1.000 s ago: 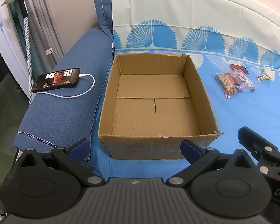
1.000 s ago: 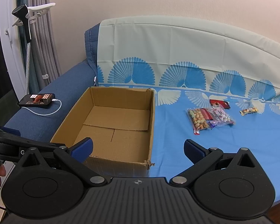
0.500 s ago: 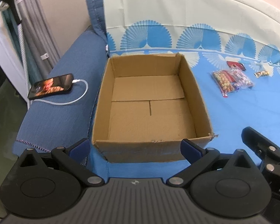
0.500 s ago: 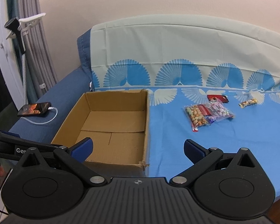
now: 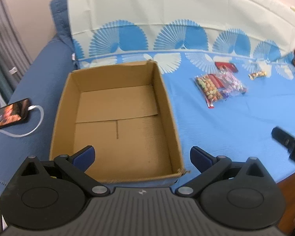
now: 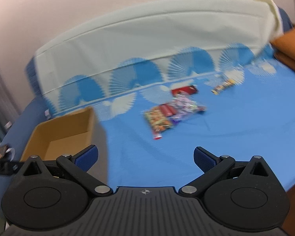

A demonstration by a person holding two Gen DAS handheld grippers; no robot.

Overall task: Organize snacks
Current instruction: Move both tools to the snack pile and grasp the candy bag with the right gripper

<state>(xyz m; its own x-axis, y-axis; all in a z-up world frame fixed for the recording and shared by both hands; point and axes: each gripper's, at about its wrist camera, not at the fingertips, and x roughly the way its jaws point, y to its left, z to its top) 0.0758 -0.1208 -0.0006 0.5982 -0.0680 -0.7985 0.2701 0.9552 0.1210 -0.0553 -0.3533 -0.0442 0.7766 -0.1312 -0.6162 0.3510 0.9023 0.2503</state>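
Snack packets (image 6: 173, 114) lay ahead, slightly right of wide-open, empty right gripper (image 6: 145, 157); left gripper (image 5: 141, 155) also open/empty, farther off.

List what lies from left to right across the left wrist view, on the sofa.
Phone with its white charging cable → empty cardboard box → peanut snack bag → clear candy bag → small snack bar.
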